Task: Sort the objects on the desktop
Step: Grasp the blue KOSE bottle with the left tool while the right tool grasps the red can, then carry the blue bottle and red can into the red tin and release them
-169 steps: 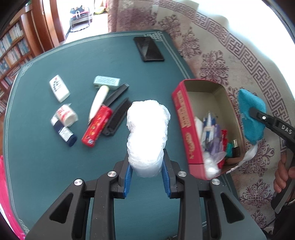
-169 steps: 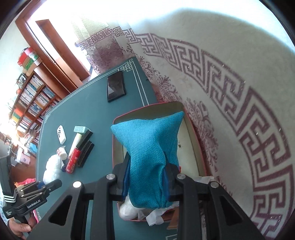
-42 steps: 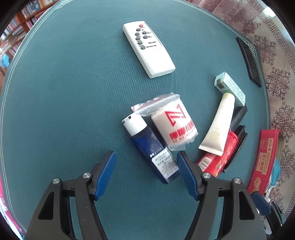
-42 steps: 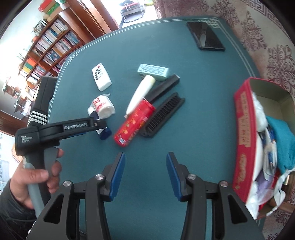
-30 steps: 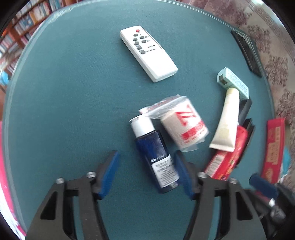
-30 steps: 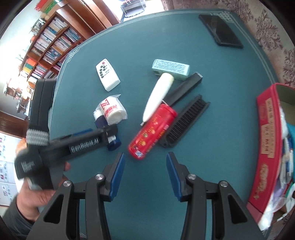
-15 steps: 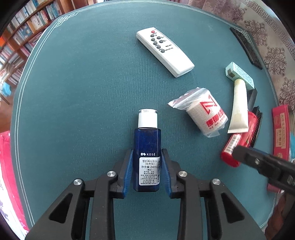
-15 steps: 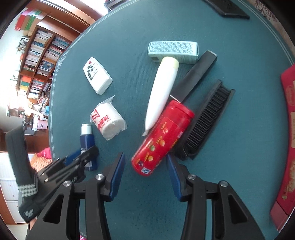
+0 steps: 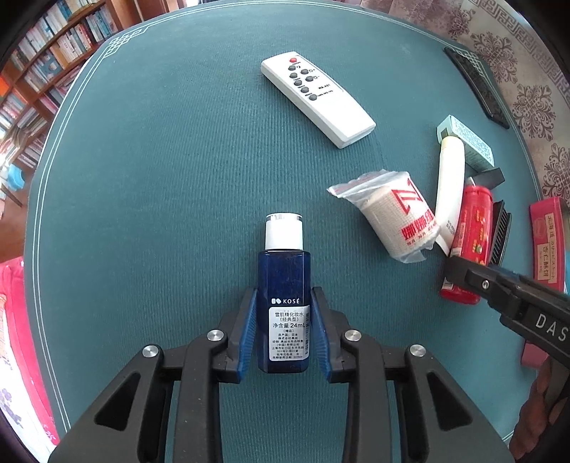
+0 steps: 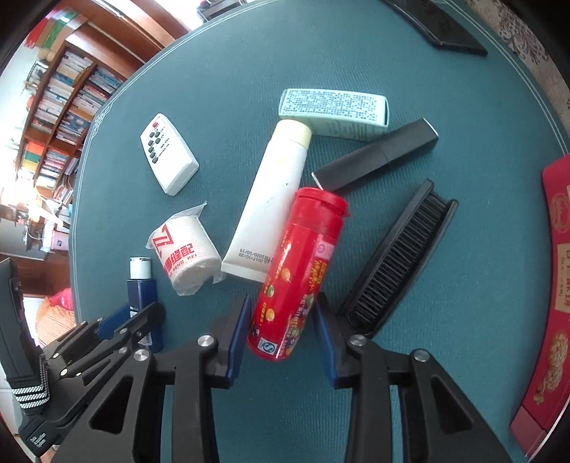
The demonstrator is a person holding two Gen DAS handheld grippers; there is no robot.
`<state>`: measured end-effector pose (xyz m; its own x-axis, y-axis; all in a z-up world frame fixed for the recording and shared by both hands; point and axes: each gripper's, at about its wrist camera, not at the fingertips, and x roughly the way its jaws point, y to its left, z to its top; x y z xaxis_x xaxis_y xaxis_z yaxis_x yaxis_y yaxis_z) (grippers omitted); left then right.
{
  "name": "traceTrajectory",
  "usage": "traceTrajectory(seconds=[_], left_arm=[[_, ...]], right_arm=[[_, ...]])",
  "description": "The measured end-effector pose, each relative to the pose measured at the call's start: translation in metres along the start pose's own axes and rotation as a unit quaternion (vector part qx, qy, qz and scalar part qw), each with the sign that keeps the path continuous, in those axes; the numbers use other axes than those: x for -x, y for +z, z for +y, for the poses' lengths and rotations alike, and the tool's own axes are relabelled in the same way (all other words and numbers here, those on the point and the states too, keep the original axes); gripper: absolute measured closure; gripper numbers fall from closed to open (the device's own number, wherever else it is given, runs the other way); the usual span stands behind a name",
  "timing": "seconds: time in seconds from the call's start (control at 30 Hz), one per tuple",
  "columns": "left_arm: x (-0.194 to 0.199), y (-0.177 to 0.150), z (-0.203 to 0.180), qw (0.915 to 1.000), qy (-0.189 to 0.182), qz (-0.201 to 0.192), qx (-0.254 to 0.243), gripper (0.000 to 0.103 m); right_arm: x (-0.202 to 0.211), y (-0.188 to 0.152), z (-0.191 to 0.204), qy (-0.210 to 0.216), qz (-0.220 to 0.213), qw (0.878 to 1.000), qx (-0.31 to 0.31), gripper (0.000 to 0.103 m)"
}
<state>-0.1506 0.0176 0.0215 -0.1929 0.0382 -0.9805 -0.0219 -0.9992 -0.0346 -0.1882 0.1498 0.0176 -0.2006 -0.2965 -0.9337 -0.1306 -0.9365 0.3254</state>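
Left gripper (image 9: 284, 329) around blue bottle (image 9: 284, 285)

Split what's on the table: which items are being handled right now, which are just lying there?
In hand now:
- blue bottle, between the left gripper's pads
- red tube, between the right gripper's open pads
- red box, likely the bin

Lying about:
- remote
- bandage roll
- white tube
- brush
- green carton

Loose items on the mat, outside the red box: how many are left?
9: blue bottle in left tongs, red tube between right tongs, bandage roll, cream tube, remote, green box, black case, brush, phone.
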Motion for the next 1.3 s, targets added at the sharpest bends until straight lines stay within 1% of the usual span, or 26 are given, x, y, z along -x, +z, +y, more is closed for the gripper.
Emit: traceTrajectory(seconds=[0.13,0.27,0.4,0.57,0.7,0.8,0.83,0.87,0.97,1.03,1.13,1.17,1.23,1.3], left_arm=[[0.001,-0.012,0.001,0.9999,-0.006,0.011,0.008,0.071],[0.002,-0.026,0.008,0.9991,-0.019,0.023,0.031,0.072],[0.004,-0.036,0.01,0.9982,-0.026,0.03,0.045,0.072],[0.01,-0.044,0.005,0.9977,-0.025,0.029,0.055,0.072],[0.015,-0.049,-0.004,0.9977,-0.021,0.028,0.058,0.072],[0.021,-0.052,-0.013,0.9981,-0.019,0.022,0.055,0.072],[0.023,-0.052,-0.017,0.9982,-0.018,0.02,0.054,0.072],[0.025,-0.053,-0.021,0.9983,-0.018,0.018,0.053,0.072],[0.03,-0.055,-0.033,0.9986,-0.017,0.013,0.048,0.072],[0.033,-0.056,-0.042,0.9989,-0.016,0.011,0.043,0.072],[0.036,-0.058,-0.058,0.9993,-0.015,0.008,0.035,0.072],[0.037,-0.059,-0.062,0.9993,-0.015,0.007,0.033,0.072],[0.04,-0.06,-0.071,0.9995,-0.015,0.005,0.027,0.072],[0.042,-0.06,-0.082,0.9996,-0.015,0.002,0.022,0.072]], right_arm=[[0.003,-0.005,0.003,-0.013,0.003,1.0,0.023,0.067],[0.011,-0.018,-0.002,0.014,0.011,1.0,0.023,0.069],[0.024,-0.03,-0.001,0.038,0.01,0.998,0.038,0.07],[0.04,-0.039,0.001,0.058,0.004,0.997,0.053,0.071],[0.041,-0.048,-0.005,0.059,0.004,0.996,0.067,0.071],[0.047,-0.048,-0.011,0.064,0.003,0.995,0.071,0.071],[0.043,-0.044,-0.005,0.065,0.001,0.995,0.072,0.071],[0.043,-0.034,-0.008,0.067,-0.001,0.995,0.072,0.071],[0.053,-0.039,-0.018,0.073,-0.012,0.995,0.071,0.071],[0.055,-0.043,-0.011,0.075,-0.02,0.995,0.069,0.071],[0.073,-0.044,-0.029,0.078,-0.034,0.994,0.063,0.071],[0.066,-0.044,-0.016,0.078,-0.039,0.994,0.061,0.071],[0.079,-0.048,-0.031,0.079,-0.049,0.994,0.054,0.071],[0.101,-0.057,-0.063,0.08,-0.059,0.994,0.047,0.071]])
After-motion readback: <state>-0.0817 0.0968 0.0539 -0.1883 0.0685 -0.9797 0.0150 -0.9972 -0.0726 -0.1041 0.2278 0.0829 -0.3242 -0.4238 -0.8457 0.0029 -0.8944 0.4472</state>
